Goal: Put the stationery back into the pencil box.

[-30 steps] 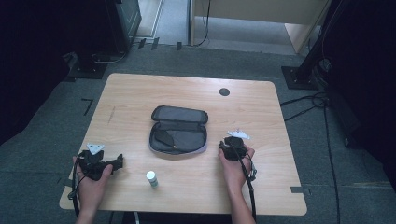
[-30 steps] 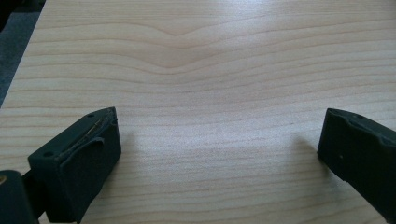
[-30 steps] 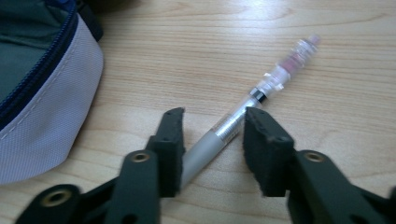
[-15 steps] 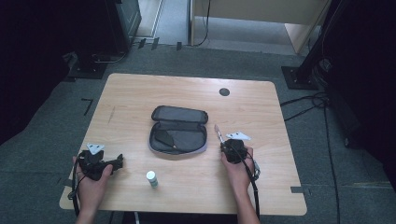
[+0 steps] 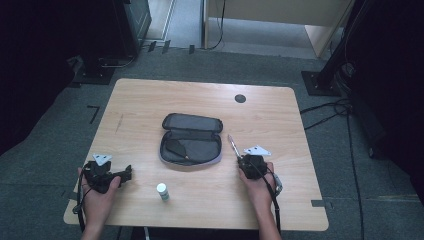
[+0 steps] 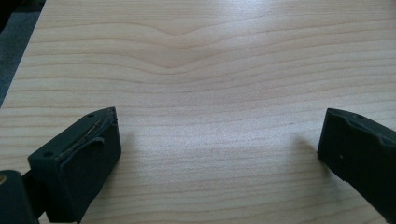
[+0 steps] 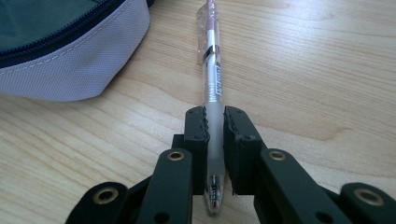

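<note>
Right gripper (image 7: 215, 122): jaws have just been closing and are now clamped on a clear pen (image 7: 211, 70), gripping its frosted end; pen barrel runs straight out ahead of the jaws. In the high view the pen (image 5: 232, 145) sticks out toward the far side from the right gripper (image 5: 243, 159), just right of the open pencil case (image 5: 192, 139) at table centre. Left gripper (image 6: 215, 140): jaws wide apart over bare table (image 6: 210, 56), at the near left. Small white bottle (image 5: 162, 191) stands near edge, between the hands.
</note>
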Motion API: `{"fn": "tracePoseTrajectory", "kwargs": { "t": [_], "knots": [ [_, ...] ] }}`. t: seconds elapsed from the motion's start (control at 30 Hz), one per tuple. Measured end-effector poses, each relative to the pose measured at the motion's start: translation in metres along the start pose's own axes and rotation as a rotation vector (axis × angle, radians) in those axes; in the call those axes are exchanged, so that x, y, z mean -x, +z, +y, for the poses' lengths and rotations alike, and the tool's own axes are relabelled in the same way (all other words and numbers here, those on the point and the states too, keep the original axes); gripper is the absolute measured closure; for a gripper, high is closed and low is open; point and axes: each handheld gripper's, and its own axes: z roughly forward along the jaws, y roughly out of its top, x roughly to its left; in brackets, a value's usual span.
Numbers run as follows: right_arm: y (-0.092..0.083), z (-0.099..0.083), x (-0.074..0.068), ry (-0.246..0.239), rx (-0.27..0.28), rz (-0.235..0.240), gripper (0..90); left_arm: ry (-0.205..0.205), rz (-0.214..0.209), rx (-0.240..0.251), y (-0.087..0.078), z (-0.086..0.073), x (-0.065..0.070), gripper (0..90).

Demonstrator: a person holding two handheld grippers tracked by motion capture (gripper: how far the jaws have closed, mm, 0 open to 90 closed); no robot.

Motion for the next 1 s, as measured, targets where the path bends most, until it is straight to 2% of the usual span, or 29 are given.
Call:
{"fn": "tracePoseTrajectory", "kwargs": {
  "t": [0.07,0.13,0.3,0.73,1.0],
  "knots": [
    [-0.001,0.0,0.003,0.016,0.001,0.015,81.0,0.0,0.0,0.0,0.0,0.0,0.0,0.0],
    [-0.002,-0.001,0.003,0.018,0.002,-0.001,81.2,0.0,0.0,0.0,0.0,0.0,0.0,0.0],
    [-0.007,-0.002,0.006,0.028,0.027,0.015,81.4,0.0,0.0,0.0,0.0,0.0,0.0,0.0],
    [-0.036,0.015,0.008,0.004,0.103,0.038,81.4,0.0,0.0,0.0,0.0,0.0,0.0,0.0],
    [-0.053,0.029,0.002,-0.017,0.146,0.061,81.4,0.0,0.0,0.0,0.0,0.0,0.0,0.0]
  ]
}}
